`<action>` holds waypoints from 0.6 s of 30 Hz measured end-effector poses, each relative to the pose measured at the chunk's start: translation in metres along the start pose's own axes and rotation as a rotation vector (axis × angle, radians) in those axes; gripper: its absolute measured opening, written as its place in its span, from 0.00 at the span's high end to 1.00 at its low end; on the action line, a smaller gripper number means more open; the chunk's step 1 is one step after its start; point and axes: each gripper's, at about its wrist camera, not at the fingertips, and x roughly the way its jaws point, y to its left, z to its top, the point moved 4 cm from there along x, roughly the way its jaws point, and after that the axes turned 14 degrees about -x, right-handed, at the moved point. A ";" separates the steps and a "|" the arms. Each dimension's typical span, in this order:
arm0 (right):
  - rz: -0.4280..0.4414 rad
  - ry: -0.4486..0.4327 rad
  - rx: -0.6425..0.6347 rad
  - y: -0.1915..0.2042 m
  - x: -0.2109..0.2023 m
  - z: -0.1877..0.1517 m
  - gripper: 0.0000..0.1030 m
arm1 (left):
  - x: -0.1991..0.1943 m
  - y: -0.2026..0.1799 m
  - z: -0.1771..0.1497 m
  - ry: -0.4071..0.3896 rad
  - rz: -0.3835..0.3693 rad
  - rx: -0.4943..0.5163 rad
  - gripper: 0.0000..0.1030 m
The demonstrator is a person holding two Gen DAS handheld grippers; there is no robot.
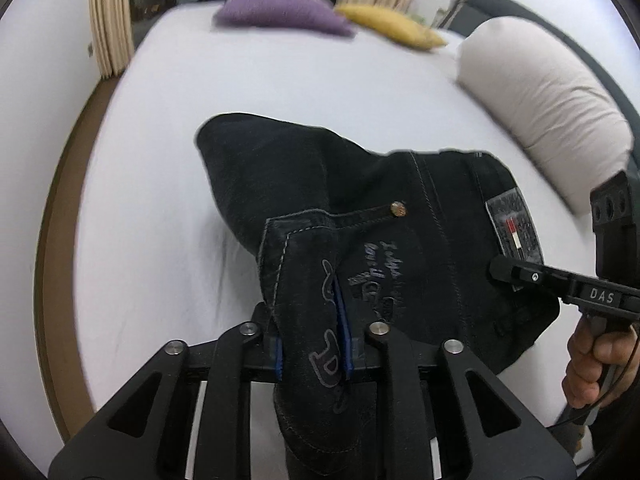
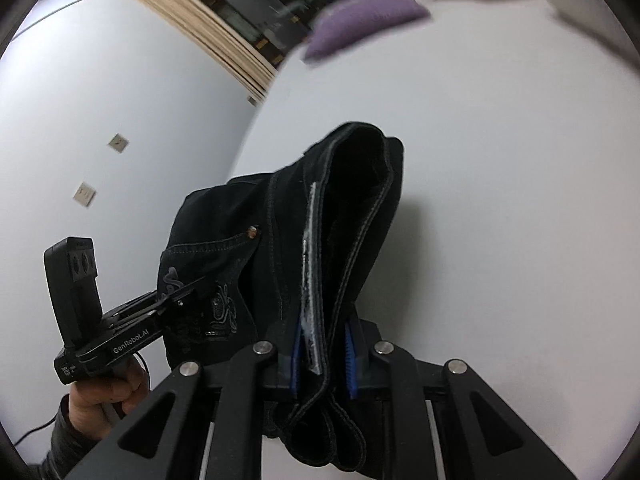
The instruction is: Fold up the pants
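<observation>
Black pants, bunched, are hanging between our left gripper and right gripper, both clamping denim above the bed; we are judging folding barely begun.

Surface: white bed
On it: purple cushion, yellow cushion, cream pillow, black pants

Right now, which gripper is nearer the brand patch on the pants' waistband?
Right. The right gripper grips the pants at the waistband, right beside the brand patch. The left gripper clamps the embroidered pocket, farther away.
</observation>
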 end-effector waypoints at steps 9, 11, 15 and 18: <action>0.045 -0.104 0.117 -0.045 -0.033 -0.037 0.61 | 0.029 0.041 -0.015 -0.068 0.103 -0.052 0.17; 0.030 -0.145 0.103 -0.038 -0.043 -0.026 0.61 | 0.029 0.041 -0.015 -0.082 0.132 -0.034 0.14; 0.117 -0.199 0.013 0.004 -0.043 0.015 0.61 | 0.029 0.021 -0.028 -0.093 0.152 -0.031 0.13; 0.140 -0.165 -0.044 0.026 -0.024 0.025 0.61 | 0.029 0.020 -0.030 -0.090 0.148 -0.036 0.13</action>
